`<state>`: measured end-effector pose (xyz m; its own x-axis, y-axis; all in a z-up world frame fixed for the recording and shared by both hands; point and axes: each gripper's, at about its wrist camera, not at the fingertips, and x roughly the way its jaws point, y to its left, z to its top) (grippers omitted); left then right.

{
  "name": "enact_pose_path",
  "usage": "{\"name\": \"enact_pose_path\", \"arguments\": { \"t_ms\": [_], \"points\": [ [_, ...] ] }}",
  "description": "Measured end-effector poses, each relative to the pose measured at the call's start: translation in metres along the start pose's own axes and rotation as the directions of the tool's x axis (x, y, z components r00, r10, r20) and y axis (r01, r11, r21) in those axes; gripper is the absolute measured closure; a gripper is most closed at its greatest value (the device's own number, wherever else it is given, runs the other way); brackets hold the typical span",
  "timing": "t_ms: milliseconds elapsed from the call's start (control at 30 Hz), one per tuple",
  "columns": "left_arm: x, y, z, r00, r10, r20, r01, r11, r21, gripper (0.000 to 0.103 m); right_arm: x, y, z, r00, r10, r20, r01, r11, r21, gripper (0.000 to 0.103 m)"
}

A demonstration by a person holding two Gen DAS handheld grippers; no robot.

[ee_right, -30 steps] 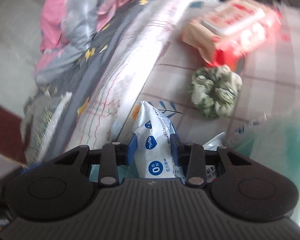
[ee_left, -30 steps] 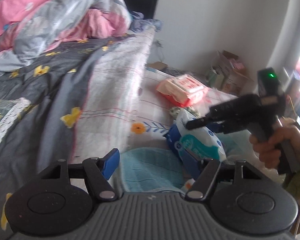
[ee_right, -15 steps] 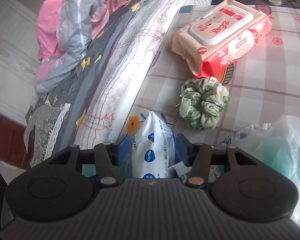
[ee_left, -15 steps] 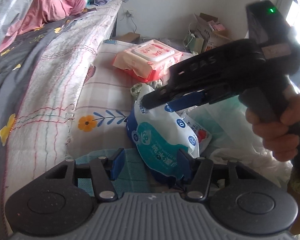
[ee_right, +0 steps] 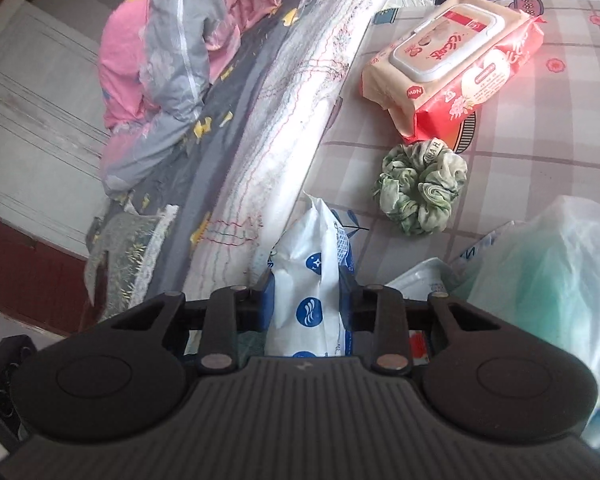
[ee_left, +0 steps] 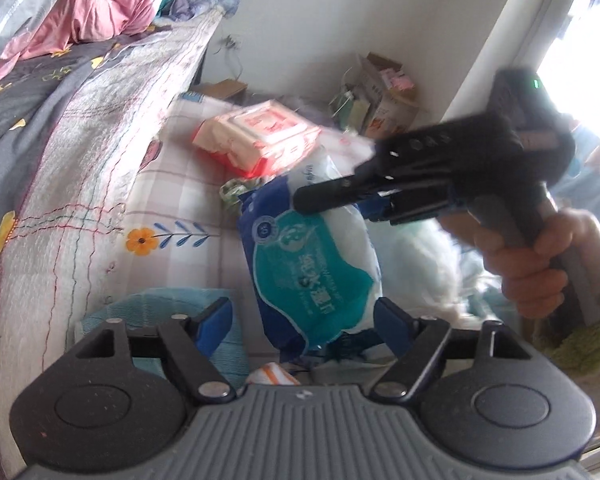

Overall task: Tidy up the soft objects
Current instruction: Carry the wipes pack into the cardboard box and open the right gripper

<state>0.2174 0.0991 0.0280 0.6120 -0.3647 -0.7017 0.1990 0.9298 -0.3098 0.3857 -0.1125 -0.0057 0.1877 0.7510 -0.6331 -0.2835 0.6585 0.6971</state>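
Note:
A blue-and-white wipes pack [ee_left: 316, 264] stands on end over the checked sheet. My right gripper [ee_left: 332, 204], held in a hand, grips its top edge. In the right wrist view the right gripper [ee_right: 306, 284] is closing, and both blue pads press on the pack [ee_right: 312, 272]. My left gripper [ee_left: 302, 314] is opening around the pack's lower end. Its left pad stands well apart from the pack and its right pad is close beside it. A pink-red wipes pack [ee_right: 456, 68] and a green scrunchie [ee_right: 418, 186] lie beyond on the sheet.
A raised mattress with a grey quilt [ee_left: 60, 128] and a pink duvet [ee_right: 168, 52] runs along the left. A teal cloth [ee_left: 156, 308] lies under my left gripper. A thin plastic bag [ee_right: 548, 280] sits at the right. Cardboard boxes [ee_left: 380, 96] stand by the far wall.
My left gripper's jaws have spread away from the blue-and-white pack. My right gripper has narrowed onto the pack's top edge and risen a little with it.

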Motion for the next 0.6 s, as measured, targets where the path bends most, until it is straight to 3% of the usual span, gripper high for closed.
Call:
{"name": "enact_pose_path", "arguments": {
  "t_ms": [200,233,367,467,600],
  "points": [
    [-0.025,-0.018,-0.005,0.992,-0.122,0.045,0.122,0.992,-0.005,0.008,-0.068,-0.003,-0.035,0.984,0.170,0.058,-0.174,0.983,0.063,0.074],
    [-0.027,-0.021,-0.007,0.987,-0.158,0.041,0.159,0.987,-0.011,0.003,-0.077,-0.002,-0.044,0.977,0.204,0.065,-0.209,0.976,0.069,0.074],
    [-0.032,-0.041,-0.015,0.957,-0.289,0.013,0.289,0.956,-0.041,0.003,-0.107,-0.004,-0.080,0.954,0.282,0.103,-0.291,0.952,0.096,0.074],
    [-0.033,-0.059,-0.019,0.937,-0.349,0.003,0.348,0.936,-0.057,0.007,-0.128,-0.010,-0.104,0.949,0.284,0.138,-0.299,0.948,0.108,0.074],
    [-0.027,-0.095,-0.016,0.925,-0.379,-0.022,0.379,0.925,-0.027,0.010,-0.164,-0.019,-0.127,0.948,0.253,0.194,-0.278,0.954,0.111,0.074]
  ]
}}
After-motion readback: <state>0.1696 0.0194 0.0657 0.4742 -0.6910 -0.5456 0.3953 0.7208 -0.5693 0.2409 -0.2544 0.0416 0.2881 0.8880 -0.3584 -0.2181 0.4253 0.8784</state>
